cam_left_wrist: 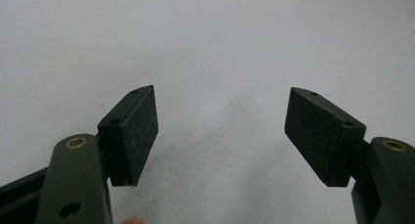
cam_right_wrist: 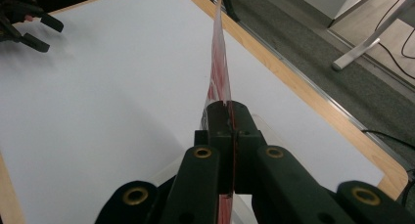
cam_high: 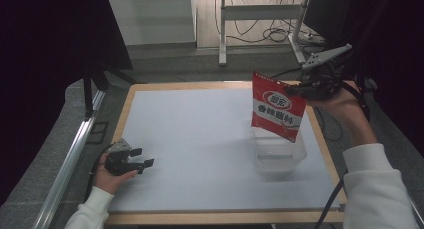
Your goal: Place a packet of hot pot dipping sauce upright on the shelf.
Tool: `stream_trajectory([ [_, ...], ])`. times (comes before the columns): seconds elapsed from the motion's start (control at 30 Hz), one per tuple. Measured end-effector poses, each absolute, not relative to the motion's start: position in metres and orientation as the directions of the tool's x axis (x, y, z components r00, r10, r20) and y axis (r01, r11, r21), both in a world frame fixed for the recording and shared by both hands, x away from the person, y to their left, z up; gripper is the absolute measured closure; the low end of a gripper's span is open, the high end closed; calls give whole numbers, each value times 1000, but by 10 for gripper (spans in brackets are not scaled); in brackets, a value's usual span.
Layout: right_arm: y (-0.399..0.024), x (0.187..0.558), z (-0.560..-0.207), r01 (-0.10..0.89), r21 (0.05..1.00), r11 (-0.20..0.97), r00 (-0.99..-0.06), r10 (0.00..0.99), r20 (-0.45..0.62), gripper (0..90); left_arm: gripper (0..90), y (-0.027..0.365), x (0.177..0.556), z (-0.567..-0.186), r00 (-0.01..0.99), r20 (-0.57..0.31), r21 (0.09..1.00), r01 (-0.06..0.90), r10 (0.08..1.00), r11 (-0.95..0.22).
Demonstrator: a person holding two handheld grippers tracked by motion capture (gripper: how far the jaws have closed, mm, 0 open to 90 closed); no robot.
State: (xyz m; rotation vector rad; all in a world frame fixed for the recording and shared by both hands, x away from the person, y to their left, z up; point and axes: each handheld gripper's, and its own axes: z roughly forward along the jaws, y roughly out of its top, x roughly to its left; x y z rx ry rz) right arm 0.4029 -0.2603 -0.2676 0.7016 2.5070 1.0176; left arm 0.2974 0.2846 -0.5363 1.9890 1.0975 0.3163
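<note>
A red sachet with a white label and white lettering hangs tilted above a clear plastic tub on the right of the white mat. My right gripper is shut on the sachet's upper right corner. In the right gripper view the sachet runs edge-on away from the closed jaws of my right gripper. My left gripper rests low at the mat's front left, held in a hand. Its jaws stand wide apart in the left gripper view, with my left gripper holding nothing over the bare white surface.
The white mat lies on a wooden table with a light rim. A metal rail runs along the left side. Beyond the far edge are white table legs and cables on the floor.
</note>
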Motion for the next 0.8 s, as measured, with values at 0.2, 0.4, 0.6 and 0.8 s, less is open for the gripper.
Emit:
stream_trajectory([
  [0.2, -266, 403, -268, 315, 719, 619, -820, 559, -122, 892, 278, 283, 297, -538, 589, -147, 755, 586, 795, -294],
  [0.4, -269, 405, -272, 303, 716, 629, -826, 549, -132, 892, 277, 281, 298, -538, 588, -145, 754, 586, 796, -296],
  [0.6, -267, 413, -279, 287, 704, 650, -835, 529, -148, 891, 277, 281, 297, -539, 587, -141, 753, 586, 797, -298],
  [0.8, -271, 420, -290, 293, 703, 648, -841, 524, -133, 890, 277, 281, 297, -539, 586, -140, 753, 586, 798, -299],
])
